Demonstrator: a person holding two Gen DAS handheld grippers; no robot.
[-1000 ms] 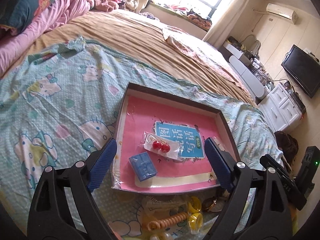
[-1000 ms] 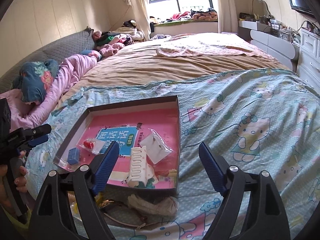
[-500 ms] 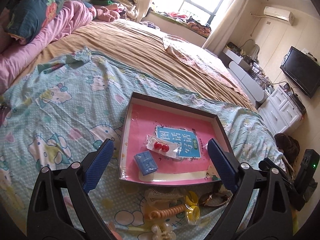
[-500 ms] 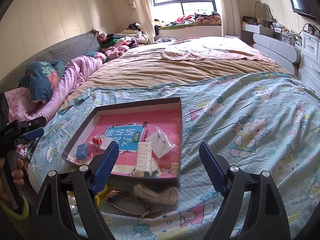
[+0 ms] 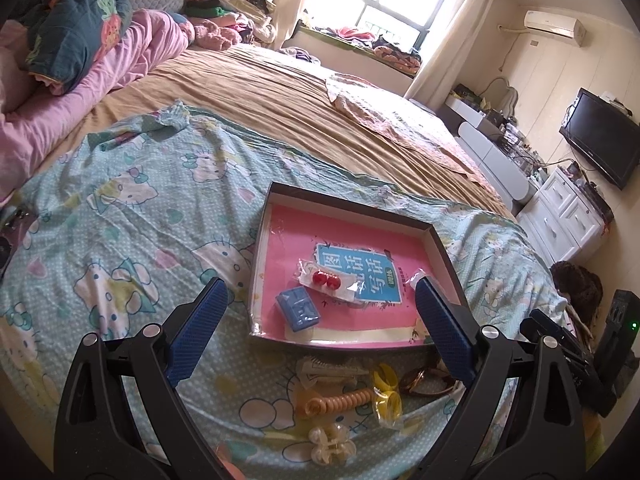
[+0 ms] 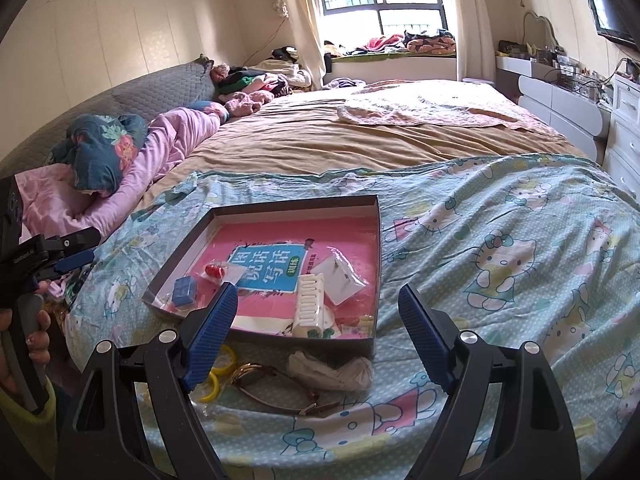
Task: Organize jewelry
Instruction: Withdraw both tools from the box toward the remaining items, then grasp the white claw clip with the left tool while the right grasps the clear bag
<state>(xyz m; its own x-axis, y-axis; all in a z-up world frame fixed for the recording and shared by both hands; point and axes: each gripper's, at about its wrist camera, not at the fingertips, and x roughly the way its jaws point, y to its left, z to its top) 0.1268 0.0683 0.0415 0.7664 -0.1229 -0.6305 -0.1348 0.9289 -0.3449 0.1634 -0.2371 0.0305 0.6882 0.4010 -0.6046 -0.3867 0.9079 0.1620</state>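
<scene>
**Mia:** What is the biggest thing here?

**Ben:** The bed (image 6: 400,136). A blue cat-print sheet (image 6: 520,248) lies over the near part of it.

**Mia:** And on the sheet?

**Ben:** A flat box (image 6: 378,240) with a pink floor. That looks like the place where the jewelry goes.

**Mia:** Is anything in it yet?

**Ben:** Yes. A white comb clip (image 6: 309,304), a clear bag with a white card (image 6: 338,276), a small blue box (image 5: 299,307) and a little bag with red round earrings (image 5: 325,279). So I think a part of the job is done.

**Mia:** What is left outside?

**Ben:** Things lie on the sheet just in front of the box. There are thin glasses (image 6: 276,390), a crumpled white bag (image 6: 332,370), an orange curly hair tie (image 5: 340,399), yellow rings in a bag (image 5: 387,392) and a clear flower clip (image 5: 330,442). I guess those still need to go in, so about half is left.

**Mia:** What are the tools doing?

**Ben:** The left tool (image 5: 320,328) is spread wide and holds nothing. It hangs above the near edge of the box. The right tool (image 6: 316,334) is also spread wide with nothing in it, over the near right corner.

**Mia:** So no piece is being carried?

**Ben:** No. Both are free to pick the next one.
</scene>
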